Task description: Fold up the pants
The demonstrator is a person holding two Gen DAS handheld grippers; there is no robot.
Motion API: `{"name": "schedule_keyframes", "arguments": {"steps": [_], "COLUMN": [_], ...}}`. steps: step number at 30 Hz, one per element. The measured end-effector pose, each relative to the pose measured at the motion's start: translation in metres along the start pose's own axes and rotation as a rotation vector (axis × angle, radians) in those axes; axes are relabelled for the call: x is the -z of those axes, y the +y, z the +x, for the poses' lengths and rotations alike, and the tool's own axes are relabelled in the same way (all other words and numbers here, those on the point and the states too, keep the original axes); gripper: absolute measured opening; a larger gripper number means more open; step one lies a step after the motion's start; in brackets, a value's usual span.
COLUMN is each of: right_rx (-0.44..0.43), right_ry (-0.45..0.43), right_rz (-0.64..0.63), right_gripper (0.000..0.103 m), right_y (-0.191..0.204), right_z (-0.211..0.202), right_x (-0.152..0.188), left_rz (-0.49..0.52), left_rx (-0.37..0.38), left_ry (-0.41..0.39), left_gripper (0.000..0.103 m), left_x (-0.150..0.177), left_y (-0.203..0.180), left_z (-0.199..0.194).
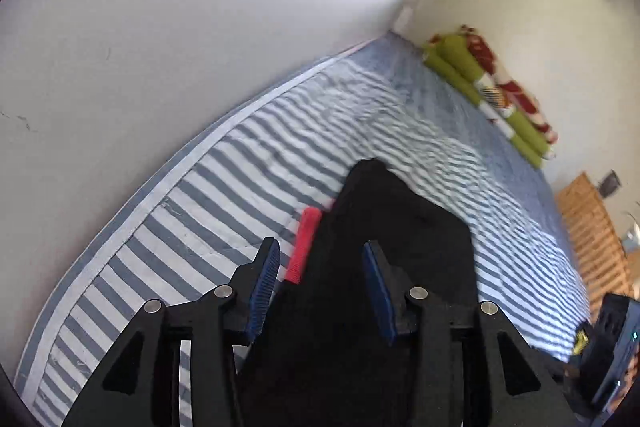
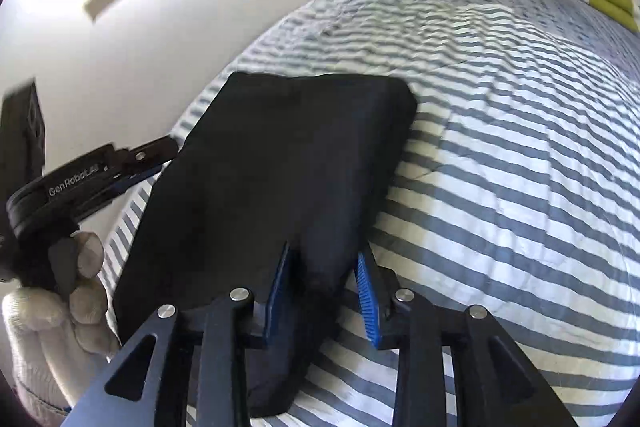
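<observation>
"GenRobot.AI" on the left tongs

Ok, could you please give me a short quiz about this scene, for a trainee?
1. True or false: the black pants lie folded on the striped sheet.
2. In the left wrist view, which colour is the small item beside the pants? A red, B yellow, C white.
3. Are the fingers of the right gripper pressed shut on the pants, or apart?
Key: 1 true; 2 A; 3 apart, with a fold of the pants between them.
</observation>
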State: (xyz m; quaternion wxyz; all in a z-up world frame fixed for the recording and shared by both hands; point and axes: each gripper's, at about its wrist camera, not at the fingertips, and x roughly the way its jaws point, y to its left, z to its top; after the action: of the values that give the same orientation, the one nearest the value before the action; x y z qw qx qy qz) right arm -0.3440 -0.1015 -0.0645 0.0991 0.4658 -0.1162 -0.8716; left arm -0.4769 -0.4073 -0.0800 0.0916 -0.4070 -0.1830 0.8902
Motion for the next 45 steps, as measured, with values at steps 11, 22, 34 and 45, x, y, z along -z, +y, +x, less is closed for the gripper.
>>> {"name": "schedule_keyframes", "arguments": {"steps": [11, 22, 34, 45], "right_rx": [-0.029, 0.056, 0.244, 0.269], "right_ry": [0.143, 0.077, -0.107, -0.189], "right_rz": [-0.116, -0.050, -0.177, -0.099], "right_gripper": [0.030, 0.030, 0.032, 0.037], "right_y": [0.021, -0.032, -0.036, -0.056], "right_z": [0.003, -0.149, -0.339, -0.420], "right_x": [0.063, 0.138, 0.277, 0.357], "left_rz": [0.146, 0.170, 0.217, 0.318], "left_rx": [-0.074, -0.047, 0.061, -0.026], "left_ry": [0.150, 0.082, 0.018, -0.046], "left_gripper": [0.046, 0.055, 0.073, 0.086], "left_x": [0.115, 0.208, 0.373, 0.476], "left_y": [-0.057, -0.124, -0.234, -0.297], "left_z": [-0.030, -0.168, -0.346, -0.440]}}
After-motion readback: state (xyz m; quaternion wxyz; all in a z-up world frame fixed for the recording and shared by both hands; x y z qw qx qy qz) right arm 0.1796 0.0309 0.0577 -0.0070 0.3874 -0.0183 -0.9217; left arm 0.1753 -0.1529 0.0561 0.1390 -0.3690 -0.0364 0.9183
